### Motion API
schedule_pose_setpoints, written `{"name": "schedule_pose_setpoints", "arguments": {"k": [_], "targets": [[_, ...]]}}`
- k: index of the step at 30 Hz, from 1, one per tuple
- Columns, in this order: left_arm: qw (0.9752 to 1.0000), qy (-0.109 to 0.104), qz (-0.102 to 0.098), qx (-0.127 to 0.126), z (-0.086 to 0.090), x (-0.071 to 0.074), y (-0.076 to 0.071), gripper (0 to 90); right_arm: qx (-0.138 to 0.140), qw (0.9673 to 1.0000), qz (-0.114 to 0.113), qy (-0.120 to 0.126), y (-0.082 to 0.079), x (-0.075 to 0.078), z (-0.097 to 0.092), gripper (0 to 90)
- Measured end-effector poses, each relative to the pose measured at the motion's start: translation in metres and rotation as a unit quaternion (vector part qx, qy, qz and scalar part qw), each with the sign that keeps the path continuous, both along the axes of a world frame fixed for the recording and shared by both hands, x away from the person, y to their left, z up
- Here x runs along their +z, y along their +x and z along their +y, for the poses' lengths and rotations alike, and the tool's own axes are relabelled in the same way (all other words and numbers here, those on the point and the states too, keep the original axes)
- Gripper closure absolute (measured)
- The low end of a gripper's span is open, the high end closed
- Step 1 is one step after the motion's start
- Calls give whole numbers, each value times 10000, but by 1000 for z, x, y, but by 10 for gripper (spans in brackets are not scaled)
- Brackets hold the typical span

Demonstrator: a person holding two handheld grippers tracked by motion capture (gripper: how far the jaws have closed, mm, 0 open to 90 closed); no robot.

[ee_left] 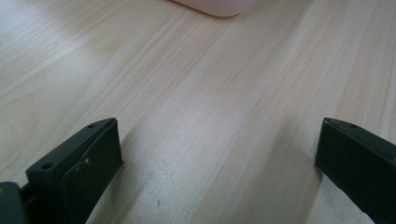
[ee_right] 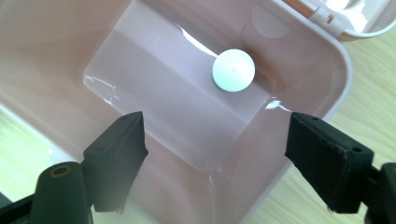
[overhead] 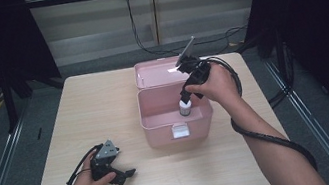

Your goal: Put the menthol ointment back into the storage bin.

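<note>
A pink storage box (overhead: 177, 118) is seen standing open toward the far right part of the tabletop (overhead: 104, 107), its lid (overhead: 156, 72) laid back toward the far edge, and a small white-capped bottle (overhead: 185, 107) is set upright on the box floor near its right wall. The placing appears done: the right gripper (overhead: 187, 92) is held above the bottle with jaws spread and nothing between them. The left gripper (overhead: 121, 174) is rested near the front left edge, jaws wide apart and empty, and the lid is judged still to be closed.

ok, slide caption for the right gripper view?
Open right tongs above the pink box, a white-capped bottle standing inside.
</note>
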State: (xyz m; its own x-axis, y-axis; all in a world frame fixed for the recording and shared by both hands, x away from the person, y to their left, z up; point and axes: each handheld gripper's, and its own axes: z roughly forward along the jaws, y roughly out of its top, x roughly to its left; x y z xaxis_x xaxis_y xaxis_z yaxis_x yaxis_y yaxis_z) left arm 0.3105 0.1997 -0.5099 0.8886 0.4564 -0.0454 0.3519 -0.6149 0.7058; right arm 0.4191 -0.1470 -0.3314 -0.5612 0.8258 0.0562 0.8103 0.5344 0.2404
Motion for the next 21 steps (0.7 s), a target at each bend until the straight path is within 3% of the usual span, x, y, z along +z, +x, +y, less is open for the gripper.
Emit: {"name": "schedule_pose_setpoints", "arguments": {"k": [8,21], "targets": [[10000,-1,1,0,0,0,0,0,90,9998,-64,161,-10,15,-13,194],[10000,37,-22,20,0,0,0,0,217,9995,-199,124,-27,26,-42,186]]}}
